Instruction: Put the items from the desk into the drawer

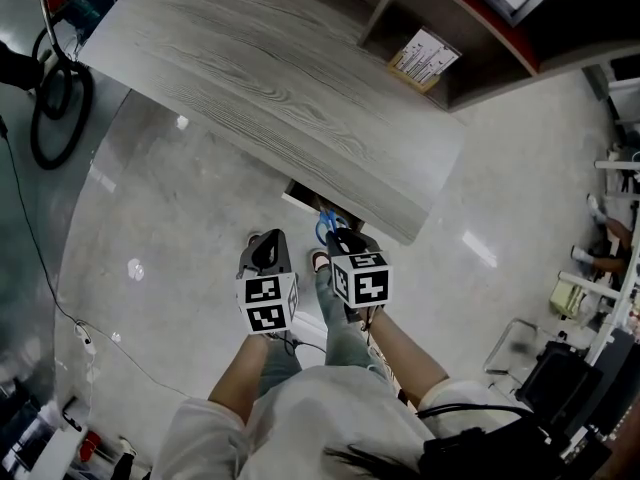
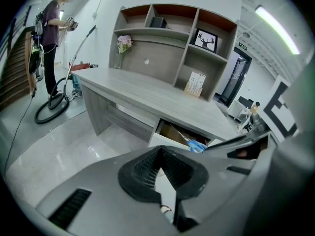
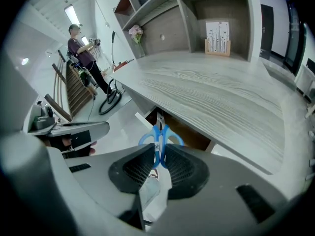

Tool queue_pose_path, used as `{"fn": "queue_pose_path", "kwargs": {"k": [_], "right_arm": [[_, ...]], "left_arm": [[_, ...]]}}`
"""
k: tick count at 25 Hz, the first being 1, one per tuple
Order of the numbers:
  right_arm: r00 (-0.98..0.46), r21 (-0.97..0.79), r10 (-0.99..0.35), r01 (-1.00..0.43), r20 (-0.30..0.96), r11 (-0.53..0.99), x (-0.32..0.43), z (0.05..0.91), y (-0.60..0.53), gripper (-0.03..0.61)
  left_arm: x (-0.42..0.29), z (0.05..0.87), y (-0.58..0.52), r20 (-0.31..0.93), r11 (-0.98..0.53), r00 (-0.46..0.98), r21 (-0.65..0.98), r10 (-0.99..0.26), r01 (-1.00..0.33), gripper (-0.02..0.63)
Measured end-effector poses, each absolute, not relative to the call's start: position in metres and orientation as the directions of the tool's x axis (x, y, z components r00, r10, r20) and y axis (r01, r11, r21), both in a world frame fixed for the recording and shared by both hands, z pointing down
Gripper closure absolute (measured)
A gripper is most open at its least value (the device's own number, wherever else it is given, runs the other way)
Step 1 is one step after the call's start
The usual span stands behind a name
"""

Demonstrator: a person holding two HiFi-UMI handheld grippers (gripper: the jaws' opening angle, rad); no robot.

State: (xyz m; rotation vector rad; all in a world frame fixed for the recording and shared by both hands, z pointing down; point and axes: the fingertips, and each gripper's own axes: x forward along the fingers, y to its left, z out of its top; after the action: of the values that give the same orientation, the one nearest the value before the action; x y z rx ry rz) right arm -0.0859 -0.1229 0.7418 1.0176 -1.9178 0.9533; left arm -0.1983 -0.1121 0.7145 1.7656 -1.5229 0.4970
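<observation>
Right gripper view, clearer than head view, shows right gripper (image 3: 158, 154) clamping blue scissors (image 3: 157, 140); left gripper (image 2: 159, 152) jaws closed, empty.

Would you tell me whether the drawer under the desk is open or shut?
Open: the drawer is pulled out from under the desk, its brown inside showing.

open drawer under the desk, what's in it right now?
Only the front of the drawer shows: brown interior, plus something pale I can't identify. The right gripper holds blue scissors at its mouth, handles first. The desktop covers everything farther back.
</observation>
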Motion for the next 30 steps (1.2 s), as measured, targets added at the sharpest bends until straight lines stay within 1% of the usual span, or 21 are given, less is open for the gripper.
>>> {"fn": "queue_pose_path", "kwargs": {"k": [14, 23, 27, 30], "right_arm": [[-0.366, -0.266, -0.349, -0.915, 0.863, 0.302, -0.086, 0.751, -0.146, 0.514], [-0.344, -0.284, -0.402, -0.937, 0.849, 0.202, -0.081, 0.752, -0.148, 0.514], [-0.330, -0.279, -0.448, -0.944, 0.831, 0.178, -0.078, 0.747, -0.156, 0.515], [-0.341, -0.290, -0.441, -0.940, 0.830, 0.181, -0.079, 0.745, -0.157, 0.514]], "left_arm": [[-0.209, 0.720, -0.119, 0.714, -0.036, 0.228, 0.273, -0.662, -0.961, 0.617], [-0.213, 0.720, -0.118, 0.714, -0.038, 0.231, 0.275, -0.661, -0.961, 0.617], [-0.213, 0.719, -0.119, 0.711, -0.039, 0.232, 0.277, -0.664, -0.960, 0.617], [-0.212, 0.719, -0.119, 0.709, -0.046, 0.236, 0.276, -0.664, -0.960, 0.617]]}}
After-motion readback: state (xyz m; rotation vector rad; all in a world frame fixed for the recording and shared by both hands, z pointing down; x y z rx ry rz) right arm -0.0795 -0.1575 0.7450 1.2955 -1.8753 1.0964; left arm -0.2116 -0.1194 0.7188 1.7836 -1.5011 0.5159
